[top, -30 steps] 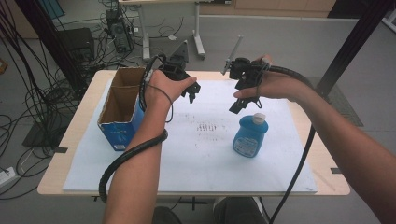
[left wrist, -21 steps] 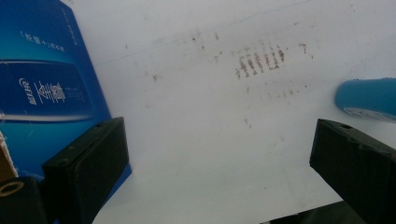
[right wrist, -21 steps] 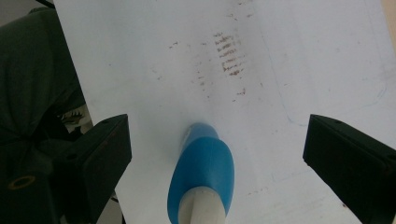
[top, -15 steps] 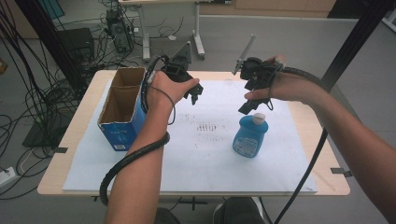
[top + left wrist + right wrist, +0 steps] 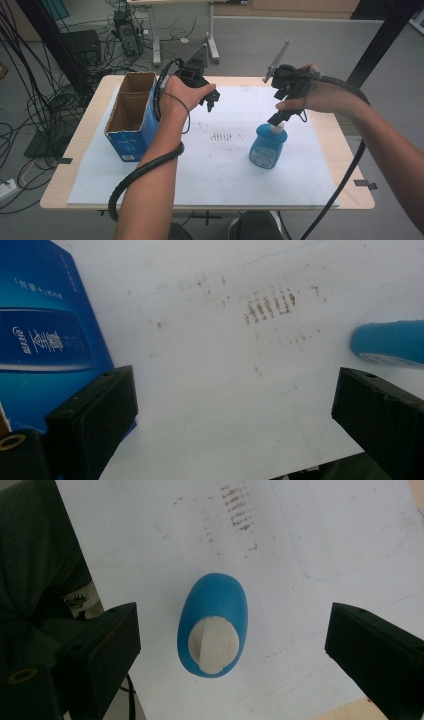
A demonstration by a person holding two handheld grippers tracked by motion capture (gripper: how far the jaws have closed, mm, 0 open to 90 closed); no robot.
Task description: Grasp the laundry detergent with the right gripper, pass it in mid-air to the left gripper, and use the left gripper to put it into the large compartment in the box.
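Over on the left side of the white paper sheet (image 5: pixel 150 190) stands a blue cardboard box (image 5: pixel 131 120) with its top open. Next to it, the left gripper (image 5: pixel 210 105) hangs in the air over the paper, and its jaws are wide apart with nothing between them. Further right stands the blue bottle (image 5: pixel 268 147), upright on the paper, with a white cap (image 5: pixel 214 644) on top. Just above the cap hangs the right gripper (image 5: pixel 276 119), pointing down at it. Its jaws are spread wide too, one on each side of the bottle, and they do not touch it.
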